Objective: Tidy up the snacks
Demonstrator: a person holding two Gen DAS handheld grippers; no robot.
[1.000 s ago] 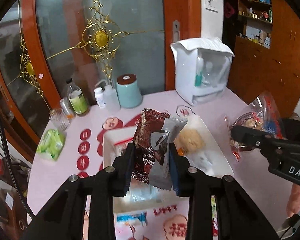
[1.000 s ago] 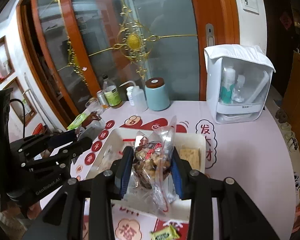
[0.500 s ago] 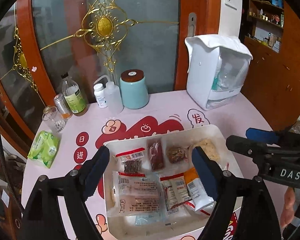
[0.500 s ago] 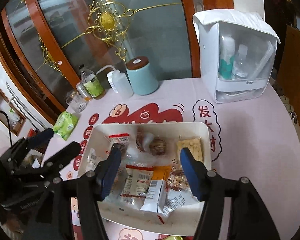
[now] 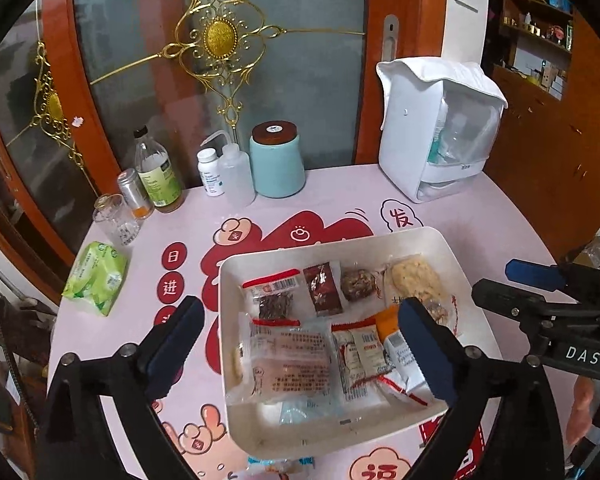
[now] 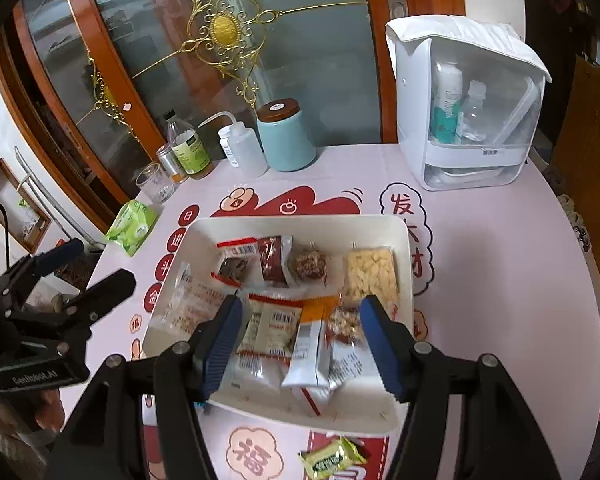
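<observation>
Both grippers, left (image 5: 298,344) and right (image 6: 300,346), hover wide apart and empty above the white rectangular plastic tray (image 6: 404,236) of wrapped snacks. Risk: the green-wrapped candy (image 6: 332,457) (outside, near edge) gets overlooked; overlapping slippery packets invite double grabs.

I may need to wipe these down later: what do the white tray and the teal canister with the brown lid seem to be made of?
The white tray looks like smooth, matte plastic: thin rounded walls, a uniform off-white, only a dull sheen. The teal canister looks like glazed ceramic or coated metal, given its even, softly glossy surface; I can't tell which. Its brown lid looks like wood or wood-toned plastic.
</observation>
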